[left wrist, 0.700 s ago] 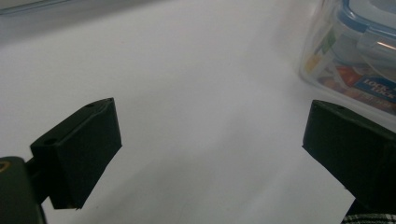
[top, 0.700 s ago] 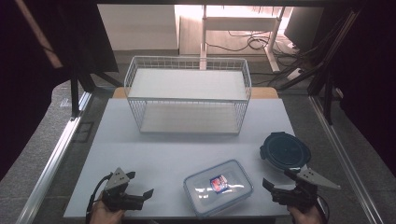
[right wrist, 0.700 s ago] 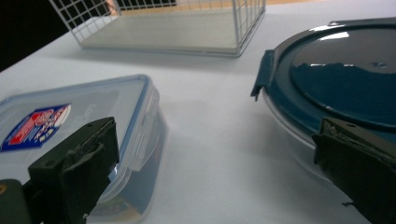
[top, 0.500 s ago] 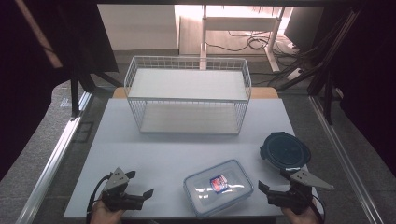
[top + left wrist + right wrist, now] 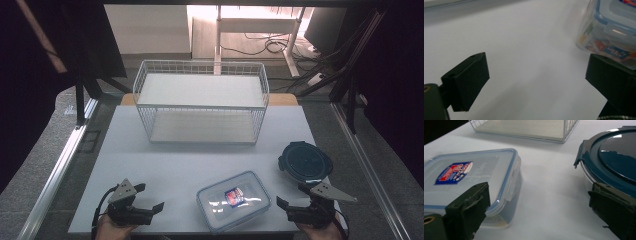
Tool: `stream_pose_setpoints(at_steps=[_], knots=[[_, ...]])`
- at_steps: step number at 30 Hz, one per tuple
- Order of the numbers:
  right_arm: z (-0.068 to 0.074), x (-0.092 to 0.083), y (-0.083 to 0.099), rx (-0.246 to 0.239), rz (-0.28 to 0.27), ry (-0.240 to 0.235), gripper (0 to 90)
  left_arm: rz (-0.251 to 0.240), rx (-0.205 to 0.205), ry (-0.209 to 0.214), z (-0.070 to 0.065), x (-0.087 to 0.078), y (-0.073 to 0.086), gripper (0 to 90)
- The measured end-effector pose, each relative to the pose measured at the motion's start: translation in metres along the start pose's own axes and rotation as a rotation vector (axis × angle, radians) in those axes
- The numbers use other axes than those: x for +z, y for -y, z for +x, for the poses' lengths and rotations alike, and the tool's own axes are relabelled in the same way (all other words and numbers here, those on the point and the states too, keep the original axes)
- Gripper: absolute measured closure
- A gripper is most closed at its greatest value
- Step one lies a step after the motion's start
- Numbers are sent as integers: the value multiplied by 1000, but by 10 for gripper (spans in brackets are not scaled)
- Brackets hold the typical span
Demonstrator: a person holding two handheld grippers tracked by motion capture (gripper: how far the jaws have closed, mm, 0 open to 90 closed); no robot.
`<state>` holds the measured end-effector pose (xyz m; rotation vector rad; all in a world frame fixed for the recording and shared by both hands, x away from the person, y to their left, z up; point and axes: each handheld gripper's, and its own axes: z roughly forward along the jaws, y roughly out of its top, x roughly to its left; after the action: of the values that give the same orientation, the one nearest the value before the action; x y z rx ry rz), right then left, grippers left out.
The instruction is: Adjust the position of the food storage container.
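High view: we note the right gripper (image 5: 295,199) drawn nearer the clear rectangular lidded container (image 5: 234,201) than a moment ago, jaws wide, holding nothing; the left gripper (image 5: 151,197) is unmoved, jaws likewise wide and empty. The round dark-lidded container (image 5: 305,161) and wire basket (image 5: 201,107) are untouched.

Left gripper view: we see the clear container (image 5: 610,30) ahead at right, beyond the jaws.

Right gripper view: we see bare table (image 5: 549,195) between the jaws. We judge an approach just beginning.

We see a clear box (image 5: 234,201) with blue-rimmed lid clipped shut, red-and-blue sticker on top, flat at the near table edge, and a round container (image 5: 305,161) with dark blue lid on, just right of it, apart.
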<state>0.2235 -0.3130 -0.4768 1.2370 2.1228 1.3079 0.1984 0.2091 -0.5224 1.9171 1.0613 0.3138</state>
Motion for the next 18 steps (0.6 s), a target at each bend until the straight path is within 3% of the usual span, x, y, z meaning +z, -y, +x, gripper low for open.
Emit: stream_pose_setpoints(at_steps=[5, 8, 13, 18], knots=[[-1, 0, 1, -12, 8, 23, 71, 9, -6, -3, 1, -2, -1, 100], [-2, -1, 0, -16, 2, 20, 103, 6, -4, 11, -1, -4, -2, 170], [0, -2, -1, -22, 13, -4, 191, 10, 34, 85, -14, -5, -5, 382], [5, -1, -2, -50, 73, -34, 447, 2, 56, 191, -34, 2, -9, 654]])
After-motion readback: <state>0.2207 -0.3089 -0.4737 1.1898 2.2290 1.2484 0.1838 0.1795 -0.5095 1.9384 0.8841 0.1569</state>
